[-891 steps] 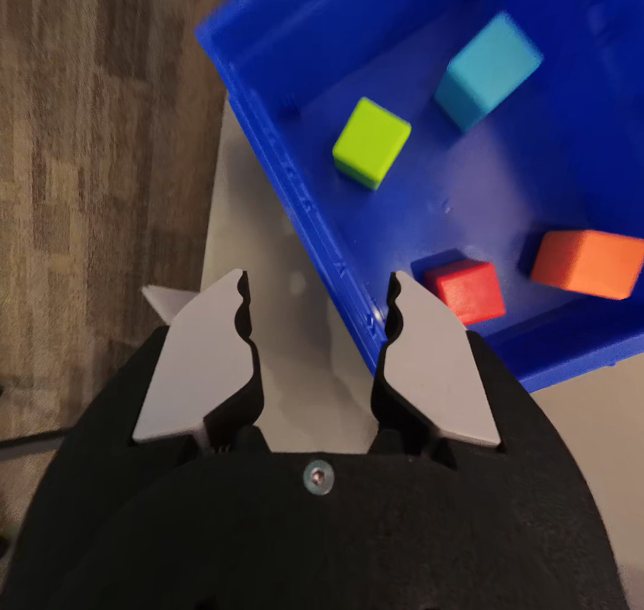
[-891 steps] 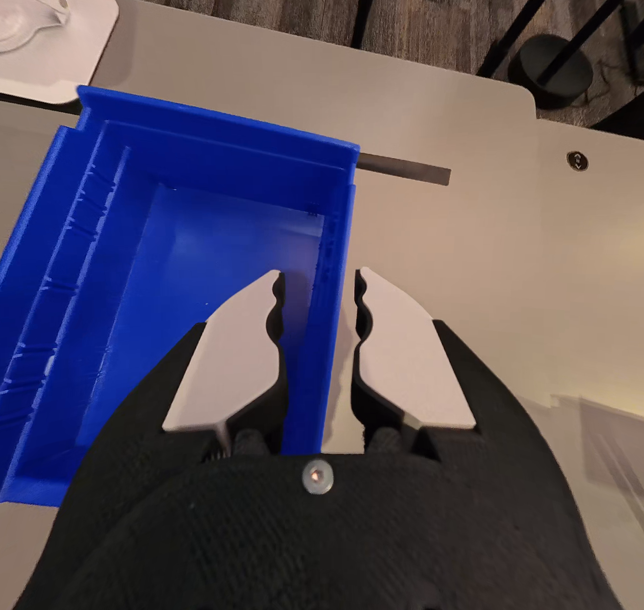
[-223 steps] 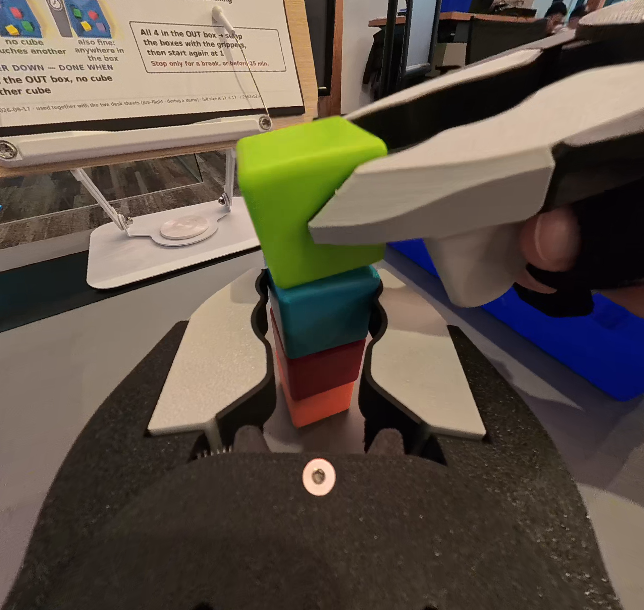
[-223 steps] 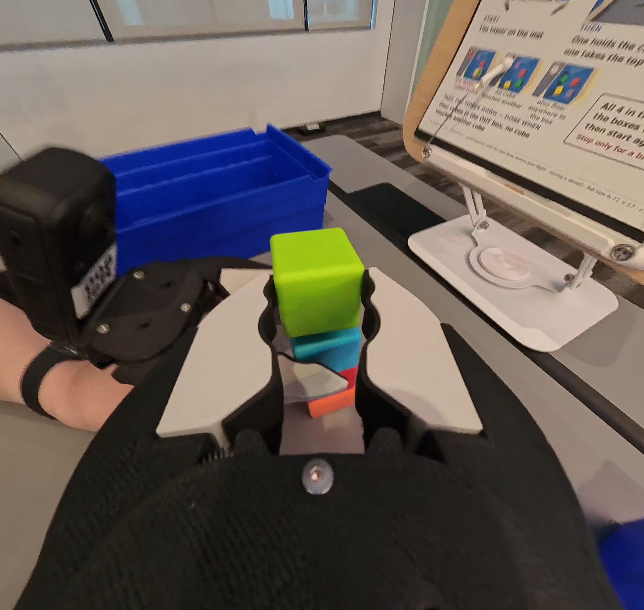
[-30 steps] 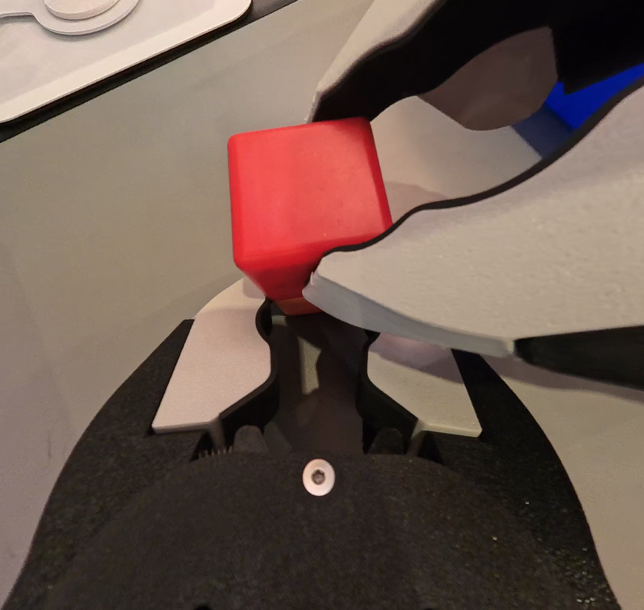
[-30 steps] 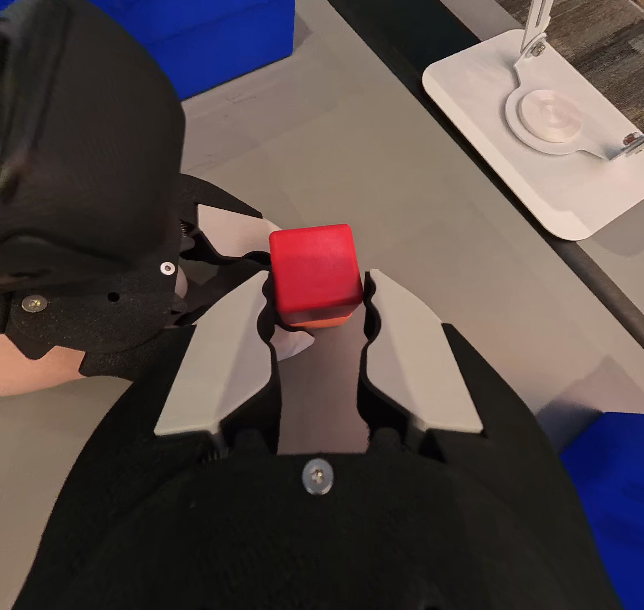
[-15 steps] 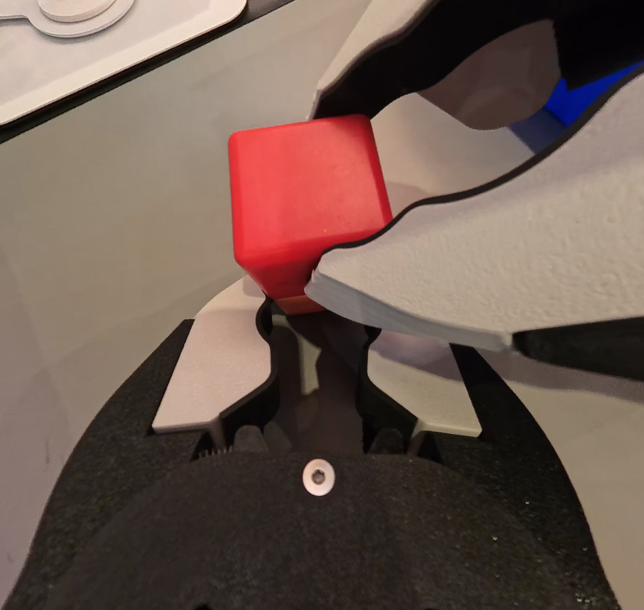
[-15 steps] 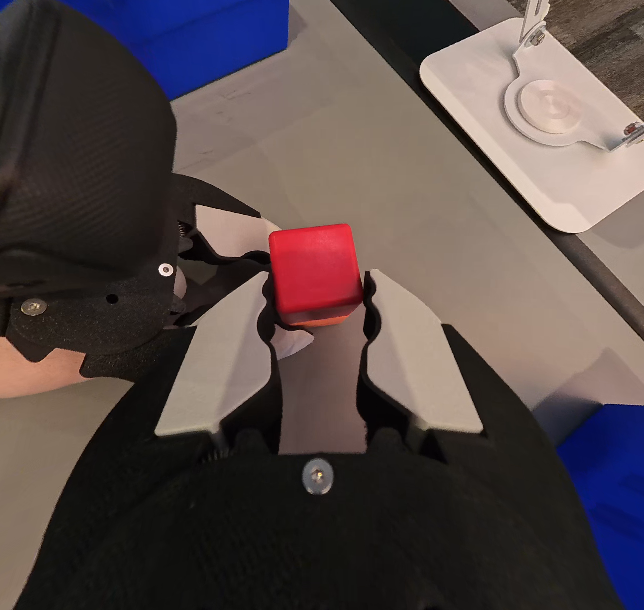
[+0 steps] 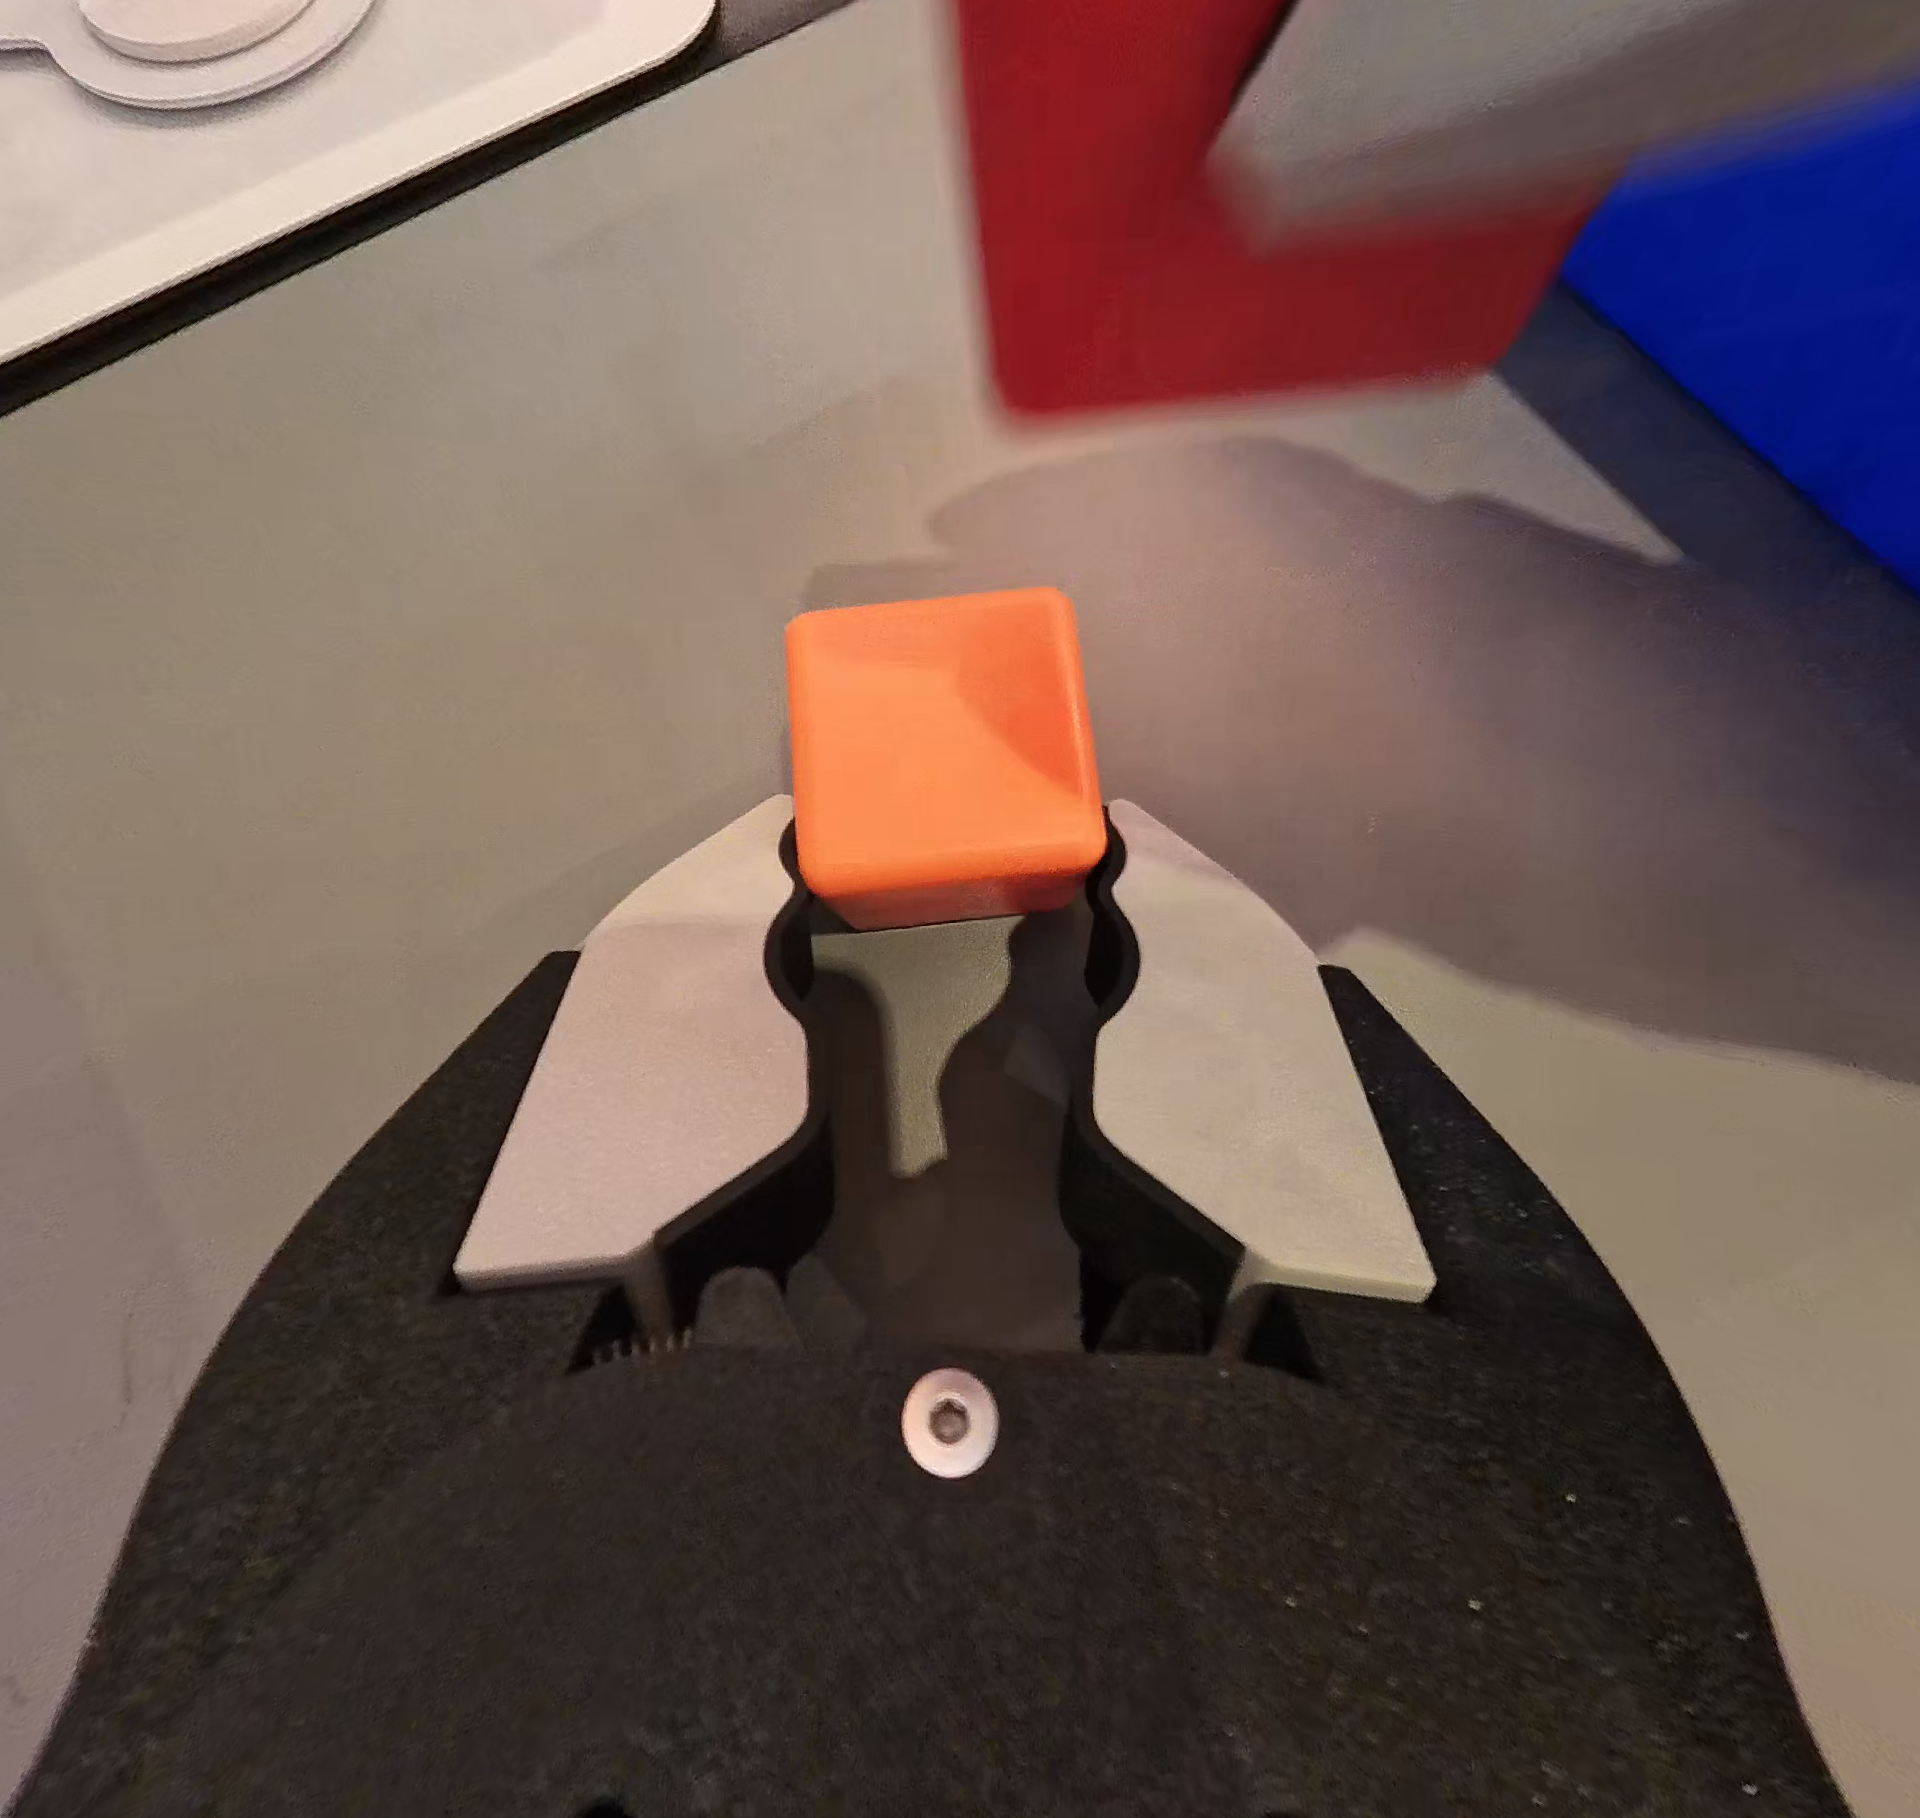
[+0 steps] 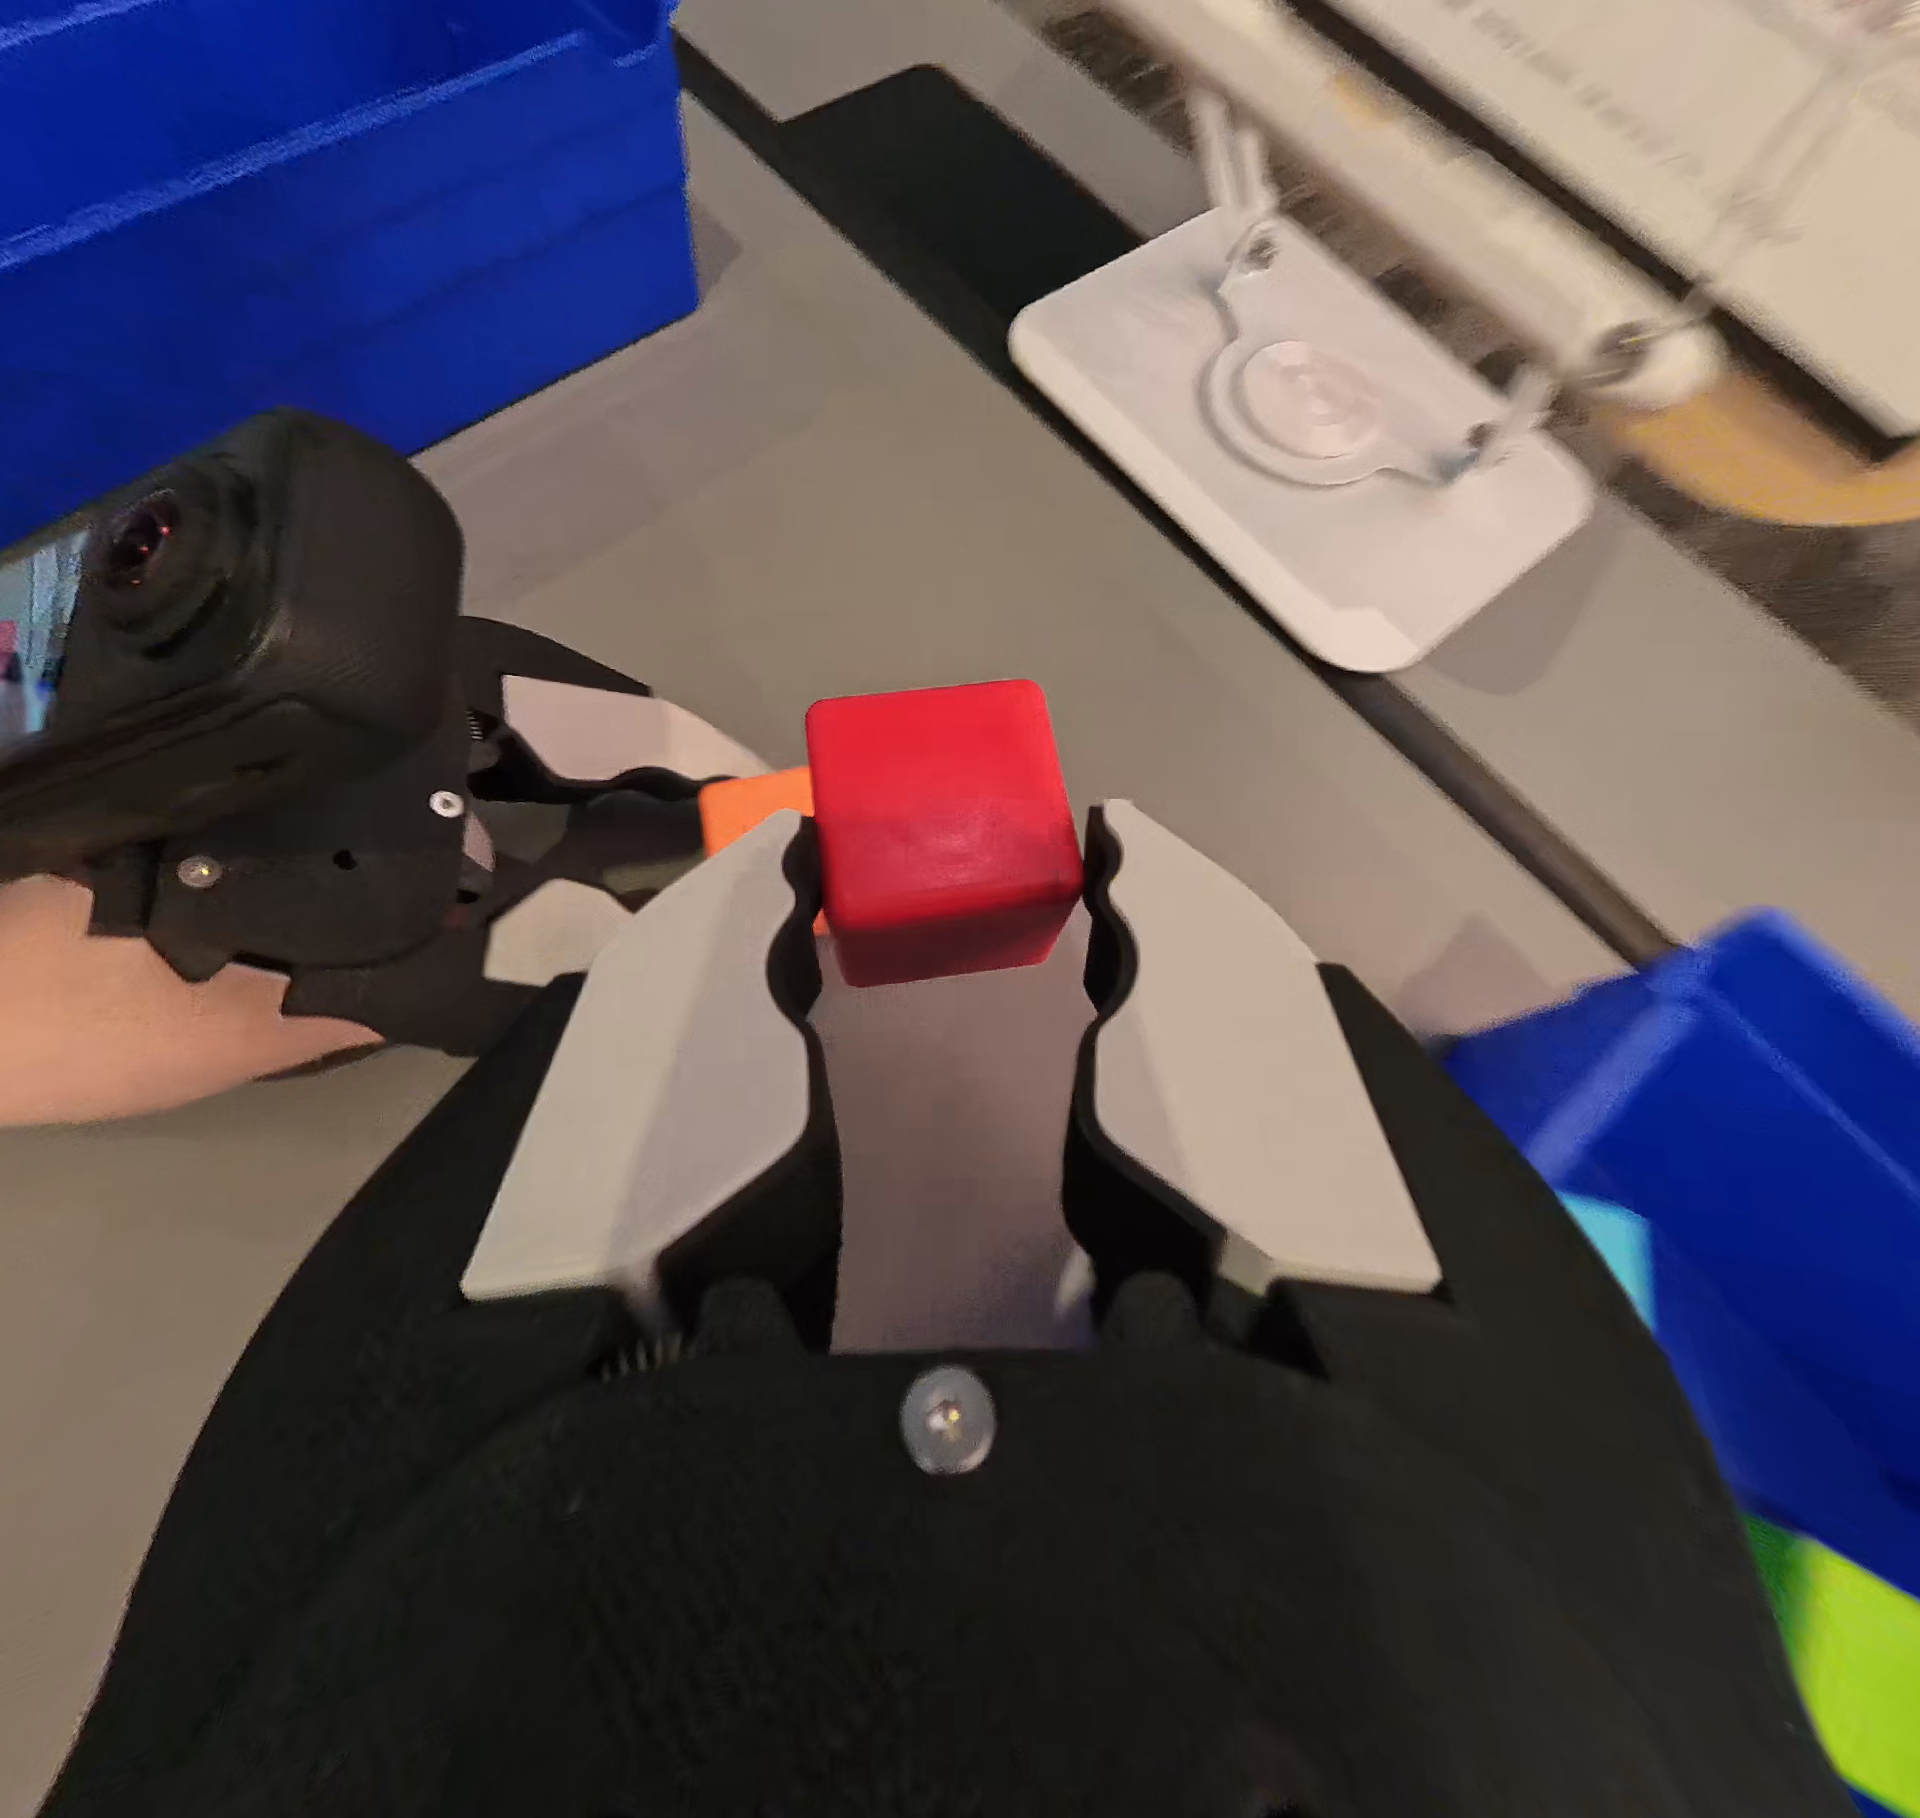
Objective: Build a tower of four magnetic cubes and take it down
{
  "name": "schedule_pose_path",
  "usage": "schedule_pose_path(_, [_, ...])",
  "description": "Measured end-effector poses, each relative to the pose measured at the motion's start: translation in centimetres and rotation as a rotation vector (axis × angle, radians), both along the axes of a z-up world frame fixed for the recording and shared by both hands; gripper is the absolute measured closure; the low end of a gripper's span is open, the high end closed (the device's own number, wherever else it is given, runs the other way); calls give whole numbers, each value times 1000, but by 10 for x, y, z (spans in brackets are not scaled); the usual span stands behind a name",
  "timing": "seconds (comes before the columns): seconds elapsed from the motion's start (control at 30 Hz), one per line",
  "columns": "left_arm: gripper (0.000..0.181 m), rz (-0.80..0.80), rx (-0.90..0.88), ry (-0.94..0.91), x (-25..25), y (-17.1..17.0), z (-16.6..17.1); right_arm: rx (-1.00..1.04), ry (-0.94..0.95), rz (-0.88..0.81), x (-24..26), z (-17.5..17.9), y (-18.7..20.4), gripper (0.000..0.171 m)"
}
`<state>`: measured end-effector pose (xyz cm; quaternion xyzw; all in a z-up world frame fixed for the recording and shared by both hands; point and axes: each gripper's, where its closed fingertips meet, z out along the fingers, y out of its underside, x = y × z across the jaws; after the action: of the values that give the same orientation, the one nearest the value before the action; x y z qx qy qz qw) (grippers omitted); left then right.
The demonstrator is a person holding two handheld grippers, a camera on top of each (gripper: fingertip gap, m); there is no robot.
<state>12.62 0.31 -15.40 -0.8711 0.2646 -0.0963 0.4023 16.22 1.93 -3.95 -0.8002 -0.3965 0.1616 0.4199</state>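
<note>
From my left claw I see its tips clamped on the orange cube on the grey table; the red cube above is blurred and cut off. From my right claw, clamped on that red cube, a near blue bin holds half-hidden teal and green cubes.
</note>
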Motion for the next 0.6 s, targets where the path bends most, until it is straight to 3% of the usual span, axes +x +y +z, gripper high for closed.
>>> schedule_pose_path(0.13, [131,-5,-4,-4,1,0,0,29,-41,-101,76,44,-2,121])
schedule_pose_path(0.2, [131,-6,-7,-6,1,0,0,-53,-107,-172,129,40,-12,121])
schedule_pose_path(0.43, [131,-22,-10,-8,2,0,0,-464,-464,-336,253,-65,-38,120])
schedule_pose_path(0.6, [131,-28,-12,-10,3,-1,0,-585,-521,-439,274,-90,-40,120])
